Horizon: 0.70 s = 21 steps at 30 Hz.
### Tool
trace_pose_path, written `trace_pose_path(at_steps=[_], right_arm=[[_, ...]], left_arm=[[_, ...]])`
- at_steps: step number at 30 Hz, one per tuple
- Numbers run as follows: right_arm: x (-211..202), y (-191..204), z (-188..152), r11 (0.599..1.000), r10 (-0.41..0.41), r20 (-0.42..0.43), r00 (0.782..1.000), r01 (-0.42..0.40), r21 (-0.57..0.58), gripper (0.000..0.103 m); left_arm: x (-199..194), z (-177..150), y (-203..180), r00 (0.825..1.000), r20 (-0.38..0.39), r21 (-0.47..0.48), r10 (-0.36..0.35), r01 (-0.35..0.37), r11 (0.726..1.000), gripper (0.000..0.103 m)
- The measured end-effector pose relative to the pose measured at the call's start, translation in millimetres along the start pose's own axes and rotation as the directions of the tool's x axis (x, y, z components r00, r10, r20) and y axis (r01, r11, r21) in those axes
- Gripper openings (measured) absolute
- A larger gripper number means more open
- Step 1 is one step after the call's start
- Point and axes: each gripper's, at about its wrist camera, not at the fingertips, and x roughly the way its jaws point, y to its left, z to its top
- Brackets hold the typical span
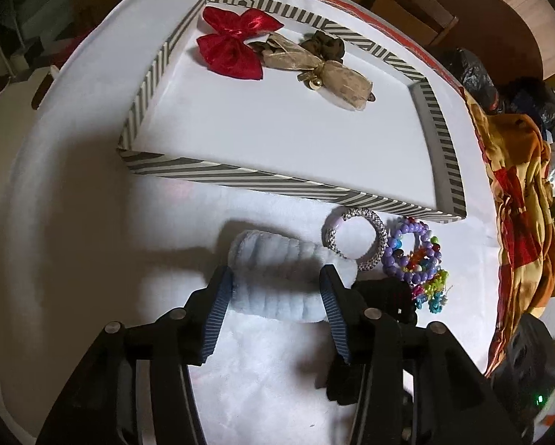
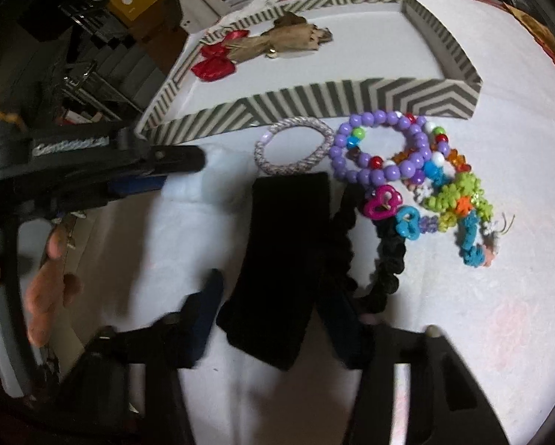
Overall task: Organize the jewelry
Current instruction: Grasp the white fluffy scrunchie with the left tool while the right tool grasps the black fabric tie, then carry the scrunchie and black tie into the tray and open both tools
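Headband [image 1: 277,282] sits between level left gripper's [image 1: 275,296] spread fingers [image 1: 218,311].

The near end of the pale fluffy headband [image 1: 277,278] lies hidden behind the left tongs [image 1: 275,296], so whether their pads touch it cannot be told. In the right view, motion blur smears the right tongs [image 2: 273,319] around the black velvet band [image 2: 281,259], whose lower end sinks into shadow. Beside that band, the black scrunchie [image 2: 385,259] is partly covered by the bead bracelets [image 2: 396,155]. The striped tray [image 2: 314,107] has its far corner cut by the frame's top edge.
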Motion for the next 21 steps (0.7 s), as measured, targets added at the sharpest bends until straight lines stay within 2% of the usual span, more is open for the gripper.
trace_pose_path(at_steps=[1, 3, 6, 7, 9, 11, 16, 21], right_arm=[[1, -1, 1, 1.0, -0.002, 0.001, 1.0, 0.002, 0.002, 0.039], [4, -4, 5, 1.0, 0.003, 0.007, 1.0, -0.003, 0.011, 0.028], [4, -7, 6, 1.0, 0.006, 0.011, 1.0, -0.006, 0.011, 0.016], [4, -7, 7, 1.0, 0.007, 0.013, 1.0, -0.007, 0.007, 0.015], [0, -6, 7, 1.0, 0.019, 0.016, 1.0, -0.019, 0.002, 0.013], [-4, -4, 6, 1.0, 0.024, 0.019, 1.0, -0.024, -0.012, 0.012], [-23, 4, 4, 0.997, 0.056, 0.041, 0.998, -0.054, -0.052, 0.011], [-56, 10, 9, 0.994, 0.088, 0.106, 0.99, -0.08, -0.079, 0.011]], left_arm=[[-1, 0, 2, 1.0, 0.003, -0.002, 0.003, -0.003, 1.0, 0.045], [3, 0, 7, 1.0, -0.006, -0.008, 0.017, -0.017, 1.0, 0.045], [12, -2, 10, 0.999, -0.033, -0.028, -0.009, 0.008, 1.0, 0.045], [12, -3, 9, 0.999, -0.03, -0.027, -0.011, 0.01, 1.0, 0.043], [9, -4, 5, 1.0, -0.008, -0.002, -0.008, 0.008, 1.0, 0.029], [4, -5, 0, 1.0, 0.011, 0.029, 0.014, -0.015, 0.999, 0.023], [-19, -7, -11, 0.997, 0.075, 0.062, 0.003, -0.008, 0.998, 0.02], [-46, -3, -19, 0.992, 0.129, 0.074, -0.006, -0.003, 0.997, 0.02]])
